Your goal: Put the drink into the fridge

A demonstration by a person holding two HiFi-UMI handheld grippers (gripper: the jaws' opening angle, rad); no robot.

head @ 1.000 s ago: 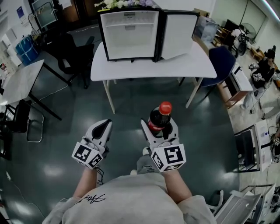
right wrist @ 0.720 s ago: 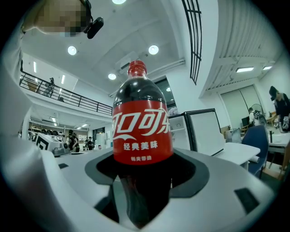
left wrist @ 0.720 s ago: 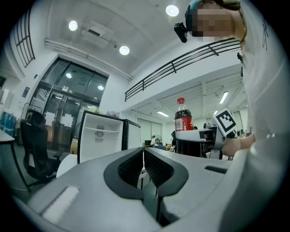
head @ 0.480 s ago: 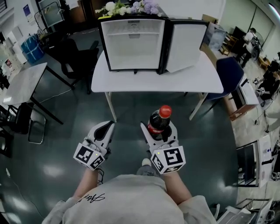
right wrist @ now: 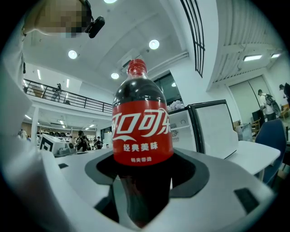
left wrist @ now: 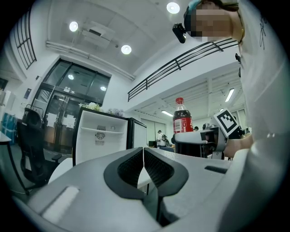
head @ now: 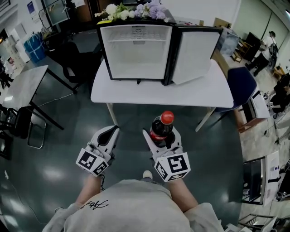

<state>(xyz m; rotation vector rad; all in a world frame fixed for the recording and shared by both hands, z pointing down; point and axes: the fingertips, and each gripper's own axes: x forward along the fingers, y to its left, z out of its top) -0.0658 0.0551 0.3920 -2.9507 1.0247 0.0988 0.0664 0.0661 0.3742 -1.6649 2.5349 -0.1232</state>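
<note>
A cola bottle [head: 162, 126] with a red cap and red label stands upright in my right gripper [head: 159, 134], whose jaws are shut on its dark lower body [right wrist: 141, 136]. My left gripper [head: 110, 132] hangs beside it at the left, jaws shut and empty [left wrist: 143, 156]. Ahead, a small black fridge [head: 135, 47] with a white inside stands on a white table [head: 190, 93]; its door [head: 195, 50] is swung open to the right. The fridge also shows in the left gripper view [left wrist: 99, 140], with the bottle [left wrist: 182, 118] to the right of it.
A black office chair [head: 68, 59] and a second pale table [head: 20, 86] stand at the left. A blue chair [head: 242, 86] sits right of the white table. Flowers [head: 133, 9] lie behind the fridge. People stand far off at the right [head: 265, 47]. Dark floor [head: 131, 122] lies between me and the table.
The table and fridge have come closer and lower in the head view. Both grippers hold the same pose, bottle still held in the right one.
</note>
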